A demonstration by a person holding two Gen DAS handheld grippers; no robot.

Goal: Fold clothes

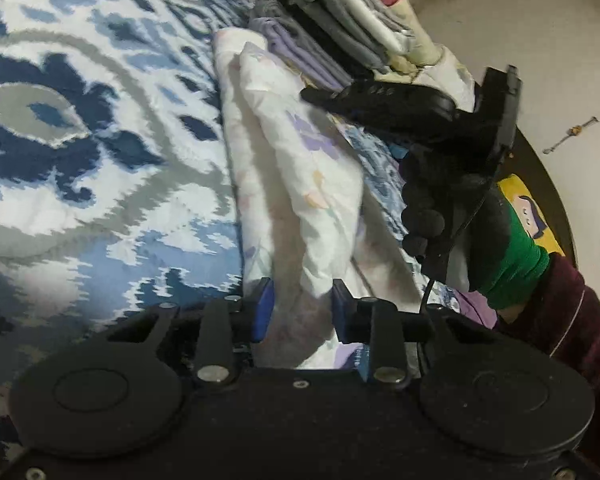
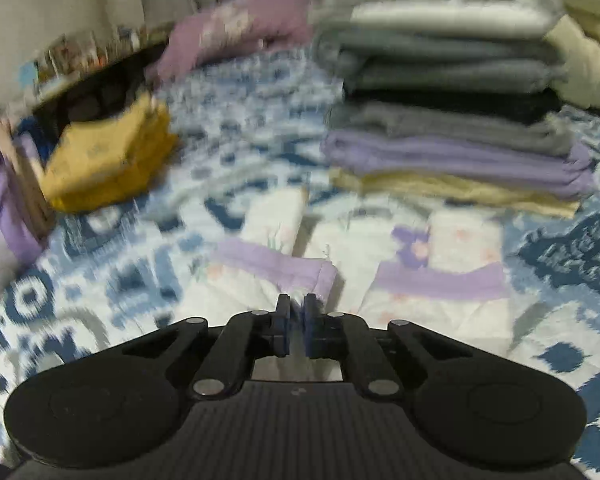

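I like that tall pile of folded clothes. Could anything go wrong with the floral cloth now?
The right gripper pinches only the purple-edged hem of the floral cloth, so that corner might slip free. The stack of folded clothes sits right behind it, so a big lift could bump it over.

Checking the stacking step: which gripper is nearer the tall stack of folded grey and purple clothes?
Right. The right gripper sits by the stack, pinching the white floral garment; the left gripper holds the garment's far end.
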